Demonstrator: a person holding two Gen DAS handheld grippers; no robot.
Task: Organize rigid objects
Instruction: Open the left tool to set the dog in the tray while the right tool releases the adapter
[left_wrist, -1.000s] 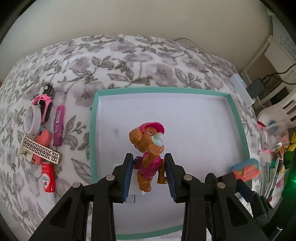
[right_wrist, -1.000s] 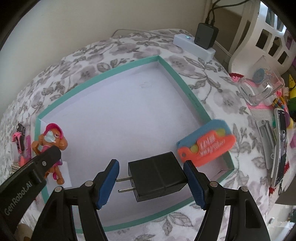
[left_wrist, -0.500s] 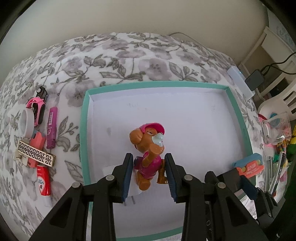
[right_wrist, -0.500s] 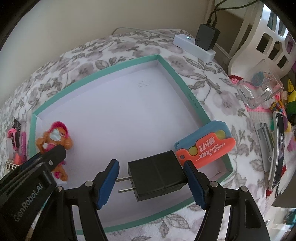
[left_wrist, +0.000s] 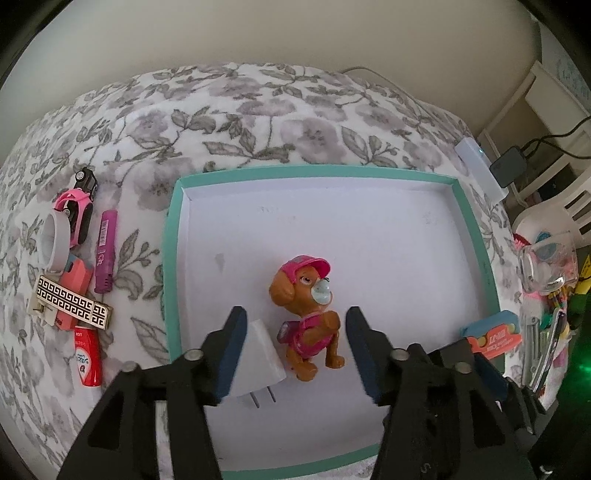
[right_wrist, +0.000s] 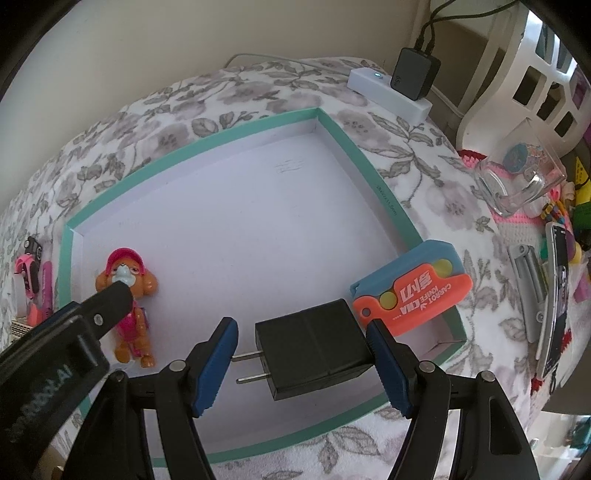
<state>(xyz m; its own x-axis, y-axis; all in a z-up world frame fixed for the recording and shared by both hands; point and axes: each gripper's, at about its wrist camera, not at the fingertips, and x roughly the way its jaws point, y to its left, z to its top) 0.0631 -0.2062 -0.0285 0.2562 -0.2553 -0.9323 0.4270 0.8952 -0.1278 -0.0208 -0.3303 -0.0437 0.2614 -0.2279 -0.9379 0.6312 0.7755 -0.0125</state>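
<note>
Now, inside the shallow teal-rimmed white cardboard tray (left_wrist: 173, 258), the left gripper (left_wrist: 295, 343) has just spread its jaws, releasing the brown plastic puppy figurine in pink cap (left_wrist: 308, 314), so it looks placed; the right gripper (right_wrist: 301, 363) clasps the black plug adapter (right_wrist: 314, 347) end to end.

Floral grey-and-white cloth (left_wrist: 258, 122) over the whole surface. Directly on it: teal-rimmed white tray (left_wrist: 173, 236) at centre; to its left a cluster of pink toy car (left_wrist: 75, 216), tape roll (left_wrist: 53, 240), purple marker (left_wrist: 105, 254), patterned gold clip (left_wrist: 74, 308), red tube (left_wrist: 86, 354); white power strip (right_wrist: 388, 90) at the far right corner; orange-and-blue cutter (right_wrist: 413, 291) propped against the tray's right rim.
</note>
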